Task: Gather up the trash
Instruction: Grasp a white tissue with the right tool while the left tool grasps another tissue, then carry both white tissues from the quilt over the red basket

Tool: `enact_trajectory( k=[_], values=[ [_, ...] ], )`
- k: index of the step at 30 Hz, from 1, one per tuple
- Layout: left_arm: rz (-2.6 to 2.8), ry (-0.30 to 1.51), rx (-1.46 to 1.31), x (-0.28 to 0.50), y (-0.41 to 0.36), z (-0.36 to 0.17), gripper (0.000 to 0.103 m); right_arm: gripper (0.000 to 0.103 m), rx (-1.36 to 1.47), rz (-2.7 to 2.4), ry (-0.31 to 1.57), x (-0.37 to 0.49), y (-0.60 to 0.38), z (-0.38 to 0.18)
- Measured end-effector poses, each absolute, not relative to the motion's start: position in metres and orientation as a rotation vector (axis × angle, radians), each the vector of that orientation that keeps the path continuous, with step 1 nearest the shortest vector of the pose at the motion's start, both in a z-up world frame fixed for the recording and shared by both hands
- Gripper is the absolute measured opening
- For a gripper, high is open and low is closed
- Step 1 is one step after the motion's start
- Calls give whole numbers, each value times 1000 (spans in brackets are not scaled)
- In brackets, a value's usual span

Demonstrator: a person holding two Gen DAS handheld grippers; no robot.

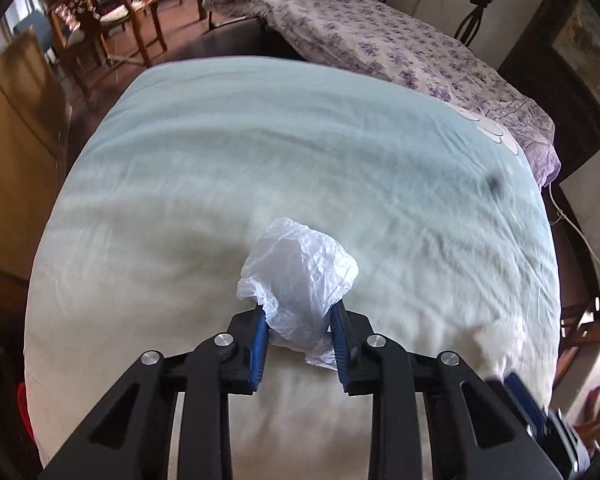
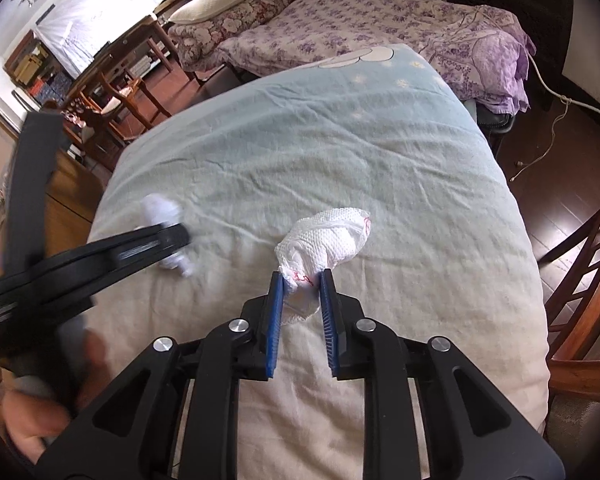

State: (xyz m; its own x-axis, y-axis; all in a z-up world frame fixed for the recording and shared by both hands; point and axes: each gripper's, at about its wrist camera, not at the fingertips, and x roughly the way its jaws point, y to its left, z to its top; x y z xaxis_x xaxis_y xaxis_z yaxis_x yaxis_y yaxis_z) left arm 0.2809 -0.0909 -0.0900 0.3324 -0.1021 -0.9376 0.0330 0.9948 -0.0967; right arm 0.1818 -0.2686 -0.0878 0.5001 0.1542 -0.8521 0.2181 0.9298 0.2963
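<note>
Plastic bag (image 1: pixel 296 276) pinched between left gripper (image 1: pixel 300 312) pads.

one plastic wrapper (image 1: pixel 300 276), one tissue wad (image 2: pixel 332 240)

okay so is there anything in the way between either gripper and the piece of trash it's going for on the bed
Nothing visible. The left gripper already has its fingers against the crumpled plastic bag, and the right gripper has the wadded paper towel between its fingers. Only the pale bedcover lies around them.
</note>
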Motion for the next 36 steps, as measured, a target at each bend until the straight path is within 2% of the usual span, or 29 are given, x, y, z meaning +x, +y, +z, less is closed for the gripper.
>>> enact_trajectory(
  k=[4, 7, 9, 11, 13, 24, 36],
  values=[
    [-97, 1234, -81, 259, -69, -83, 28, 32, 371, -44, 1050, 182, -265, -89],
    [-96, 1232, -91, 238, -52, -79, 28, 32, 320, -48, 1048, 183, -258, -91],
    [-92, 1230, -102, 221, -38, -76, 28, 29, 293, -53, 1038, 182, -255, -90],
    [-81, 1222, -113, 207, -26, -74, 28, 21, 272, -65, 1023, 180, -254, -88],
    [-71, 1211, -127, 190, -11, -70, 28, 19, 274, -75, 1017, 176, -252, -87],
    [0, 1207, -221, 117, 77, -66, 28, 18, 293, 68, 951, 124, -192, -63],
    [5, 1133, -202, 76, 111, -44, 28, 18, 231, 252, 967, 82, -122, -49]
  ],
)
